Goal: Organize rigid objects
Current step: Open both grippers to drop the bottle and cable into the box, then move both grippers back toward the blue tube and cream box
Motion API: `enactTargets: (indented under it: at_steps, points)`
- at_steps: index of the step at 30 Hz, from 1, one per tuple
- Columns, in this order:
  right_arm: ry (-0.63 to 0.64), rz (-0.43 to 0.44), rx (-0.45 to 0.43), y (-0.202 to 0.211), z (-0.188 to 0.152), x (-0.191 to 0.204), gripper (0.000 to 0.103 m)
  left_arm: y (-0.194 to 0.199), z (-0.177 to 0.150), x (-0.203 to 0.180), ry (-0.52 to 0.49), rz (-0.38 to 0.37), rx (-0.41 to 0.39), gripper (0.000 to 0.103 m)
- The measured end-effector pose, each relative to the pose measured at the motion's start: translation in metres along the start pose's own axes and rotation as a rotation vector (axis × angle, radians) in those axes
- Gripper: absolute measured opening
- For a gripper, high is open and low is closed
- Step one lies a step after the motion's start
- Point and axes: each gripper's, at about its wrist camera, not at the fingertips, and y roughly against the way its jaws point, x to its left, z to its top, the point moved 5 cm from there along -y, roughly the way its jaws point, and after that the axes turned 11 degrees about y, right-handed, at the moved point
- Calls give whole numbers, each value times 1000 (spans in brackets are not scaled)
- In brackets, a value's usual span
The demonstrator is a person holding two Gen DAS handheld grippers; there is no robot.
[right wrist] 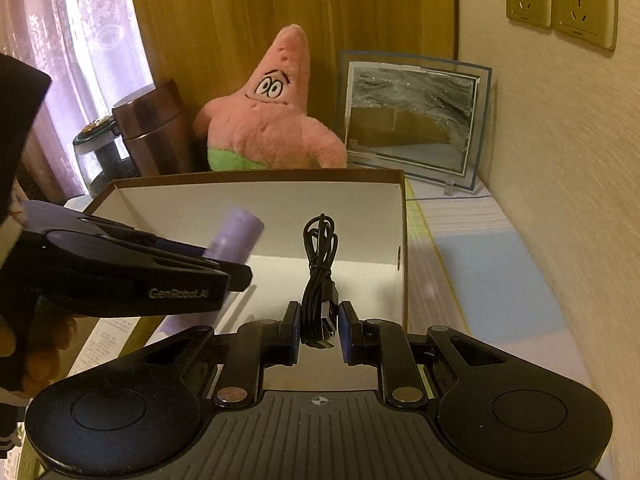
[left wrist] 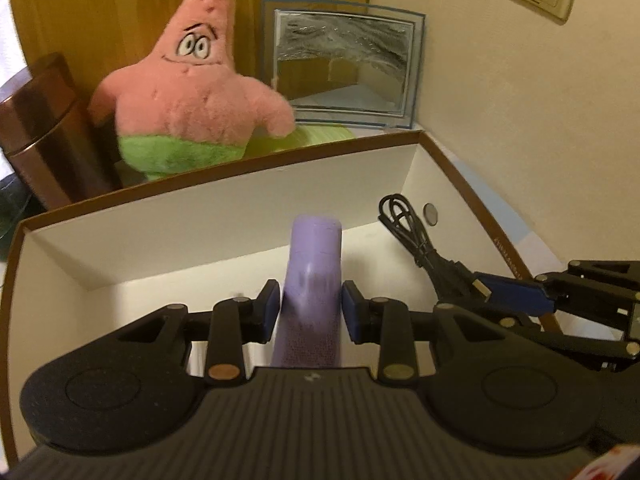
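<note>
An open white box with a brown rim [left wrist: 224, 196] [right wrist: 256, 178] lies in front of both grippers. My left gripper [left wrist: 310, 312] is shut on a purple tube [left wrist: 314, 276] and holds it tilted over the box's left half; the tube also shows in the right wrist view [right wrist: 238, 236]. My right gripper [right wrist: 319, 330] holds a coiled black USB cable [right wrist: 318, 256] between its blue pads, with the coil hanging into the box's right half. The cable [left wrist: 416, 236] and the right gripper's fingers [left wrist: 516, 292] also show in the left wrist view.
Behind the box stand a pink star plush [left wrist: 196, 92] [right wrist: 272, 120], a brown metal flask [left wrist: 44, 128] [right wrist: 152, 124] and a glass picture frame [left wrist: 344, 60] [right wrist: 412, 116]. A dark jar [right wrist: 96, 148] is at the far left. The wall with sockets [right wrist: 560, 0] is on the right.
</note>
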Motion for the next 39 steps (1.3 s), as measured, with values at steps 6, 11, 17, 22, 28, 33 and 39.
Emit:
enactTargets:
  at_steps: [6, 11, 17, 22, 28, 33, 39]
  points:
    - [-9, -4, 6, -3, 0, -4, 16, -5, 4, 8, 13, 22, -1, 37]
    - [-1, -18, -7, -4, 3, -3, 16, 0, 2, 25, 50, 31, 8, 38]
    - [2, -11, 5, -3, -3, -1, 25, 20, -5, 42, 72, 32, -5, 43]
    - [-5, 5, -8, 9, -8, 4, 45, 39, -14, 50, 85, 35, -7, 44]
    - [-13, 19, -29, 28, -11, 13, 55, 65, -26, 54, 100, 32, -22, 45]
    - [-30, 35, -37, 42, -12, 20, 55, 88, -34, 56, 117, 28, -40, 45]
    - [-36, 48, -59, 61, -14, 30, 56, 114, -43, 58, 128, 21, -66, 46]
